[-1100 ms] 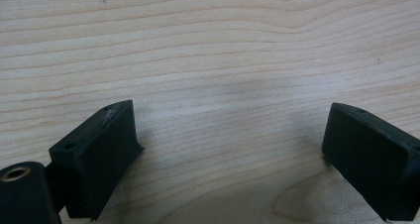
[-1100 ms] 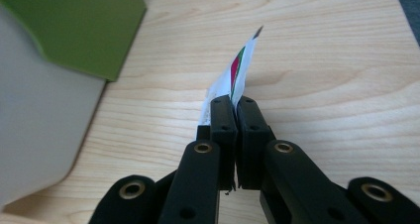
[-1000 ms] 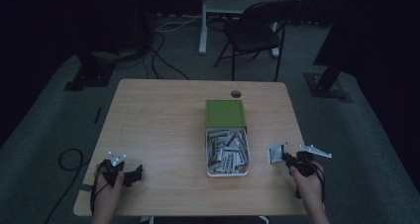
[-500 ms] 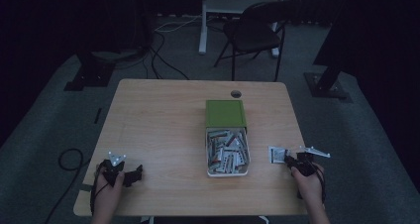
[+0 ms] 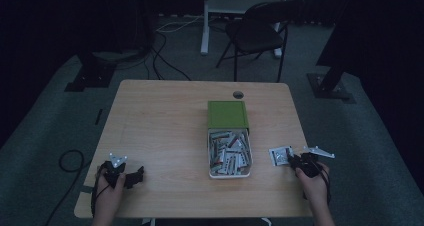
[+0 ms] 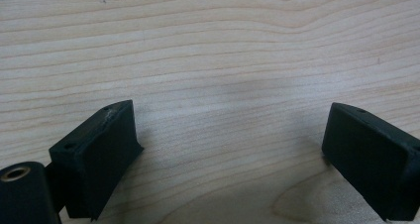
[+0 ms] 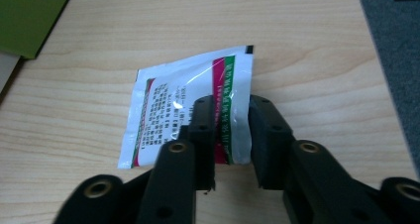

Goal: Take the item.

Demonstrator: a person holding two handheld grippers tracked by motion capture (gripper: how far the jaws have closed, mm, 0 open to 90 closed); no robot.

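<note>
A white sachet (image 5: 280,155) with a red and green stripe lies flat on the wooden table (image 5: 160,126), right of the box. In the right gripper view the sachet (image 7: 188,110) has its striped right edge under the narrow gap of my right gripper (image 7: 232,102). The jaws stand slightly apart and do not pinch it. My right gripper (image 5: 295,160) sits near the table's right front edge. At the left front, my left gripper (image 5: 137,175) rests with its jaws wide apart over bare wood (image 6: 230,110), holding nothing.
A white box (image 5: 230,175) full of several similar sachets stands at the middle front, with its green lid (image 5: 227,115) lying just behind it. The lid's corner (image 7: 25,16) shows at the upper left of the right gripper view. A chair (image 5: 260,31) stands beyond the table.
The sachet, held tilted above the table a second ago, now lies flat on the wood, and the right jaws have eased apart. The left gripper has not moved.
</note>
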